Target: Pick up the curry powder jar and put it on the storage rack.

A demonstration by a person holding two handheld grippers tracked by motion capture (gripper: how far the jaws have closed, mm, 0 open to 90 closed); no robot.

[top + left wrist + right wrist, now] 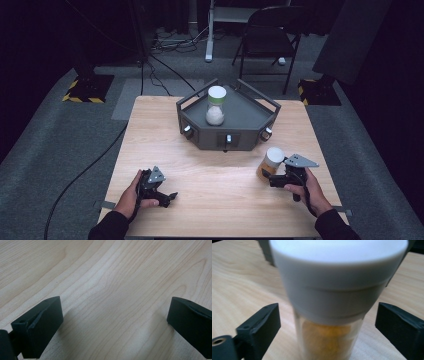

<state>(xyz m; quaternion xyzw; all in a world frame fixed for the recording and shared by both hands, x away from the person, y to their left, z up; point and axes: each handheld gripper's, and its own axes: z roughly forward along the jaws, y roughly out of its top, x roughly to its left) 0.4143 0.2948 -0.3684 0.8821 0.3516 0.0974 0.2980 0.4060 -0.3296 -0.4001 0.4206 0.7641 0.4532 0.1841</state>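
Reaching for the orange-filled jar [329, 315] near the bench's right edge, the right tool [327, 325] straddles it, jaws apart; closing comes next. Left tool [112, 322] rests spread wide.

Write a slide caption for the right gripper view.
Open right gripper straddles a white-capped jar of orange contents on the wooden table.

Overhead light is brightening the tabletop [220, 175] while the surrounding floor is staying dim and grainy. In the right gripper view the white-capped jar [332, 290] is sitting too close and blurring. Soft tool shadows are falling on sharp wood grain in the left gripper view.
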